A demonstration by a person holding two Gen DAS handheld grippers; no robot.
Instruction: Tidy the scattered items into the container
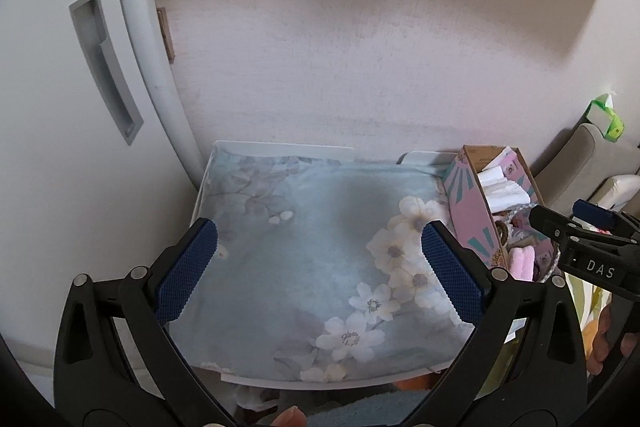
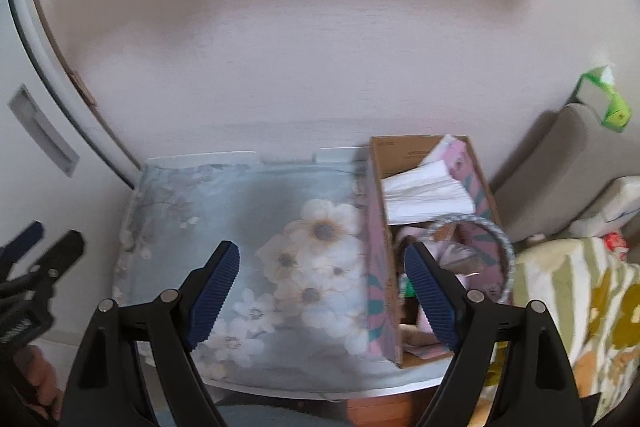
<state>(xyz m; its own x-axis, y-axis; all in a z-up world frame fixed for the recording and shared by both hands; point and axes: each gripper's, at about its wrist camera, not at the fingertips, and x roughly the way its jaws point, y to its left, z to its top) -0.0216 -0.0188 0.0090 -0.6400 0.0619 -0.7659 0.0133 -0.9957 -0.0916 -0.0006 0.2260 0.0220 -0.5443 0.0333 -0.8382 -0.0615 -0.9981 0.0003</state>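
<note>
A pink patterned cardboard box (image 2: 378, 267) stands at the right end of a small table covered by a pale blue flowered cloth (image 2: 256, 211). White folded tissues (image 2: 424, 191), a grey-blue hoop (image 2: 500, 247) and pink items lie inside it. The same box (image 1: 472, 223) shows at the right of the left wrist view. My left gripper (image 1: 320, 263) hangs open above the bare cloth (image 1: 320, 219), nothing between its blue pads. My right gripper (image 2: 322, 291) is open too, straddling the box's near left wall, holding nothing. Each gripper shows in the other's view: the right gripper (image 1: 576, 227) and the left gripper (image 2: 44, 247).
A white door with a recessed grey handle (image 1: 104, 67) stands left of the table, a plain wall behind. To the right are beige cushions (image 2: 560, 167), a green packet (image 2: 608, 103) and a flower-patterned blanket (image 2: 580, 307). A hand (image 2: 36, 375) holds the left gripper.
</note>
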